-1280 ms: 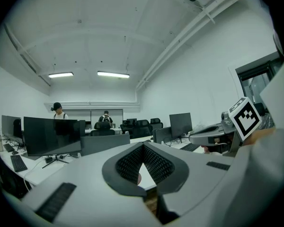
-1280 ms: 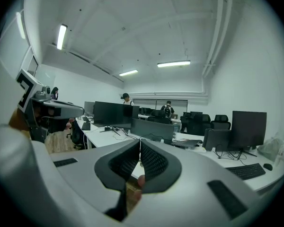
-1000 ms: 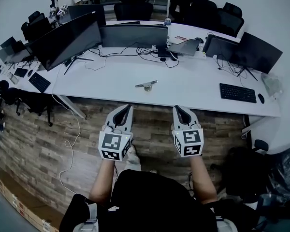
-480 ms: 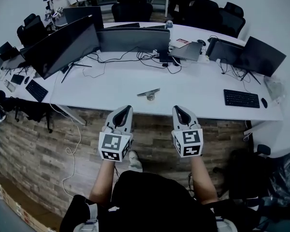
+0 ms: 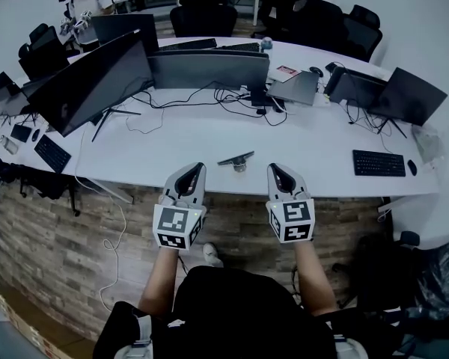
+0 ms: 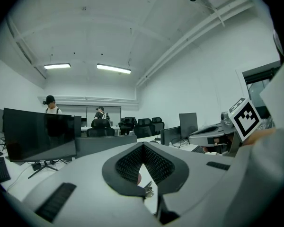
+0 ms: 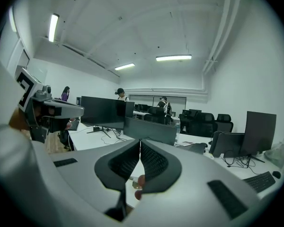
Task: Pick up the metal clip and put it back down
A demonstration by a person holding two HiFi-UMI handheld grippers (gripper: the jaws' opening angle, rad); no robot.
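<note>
Thin flat silvery metal clip (image 5: 236, 160) lies on the smooth white counter (image 5: 165, 159) near its front edge, just beyond and between both tips. Grey moulded left tool (image 5: 199, 167) and right tool (image 5: 272, 167) are both pinched together, empty. Behind are flat black monitors (image 5: 97, 77), tangled cables (image 5: 232, 94) and a black keyboard (image 5: 379, 163). Wood-plank floor (image 5: 52, 230) is below.

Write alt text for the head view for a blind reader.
A metal clip lies near the front edge of a white desk, just beyond and between the left gripper and right gripper, held side by side. Monitors stand behind it.
</note>
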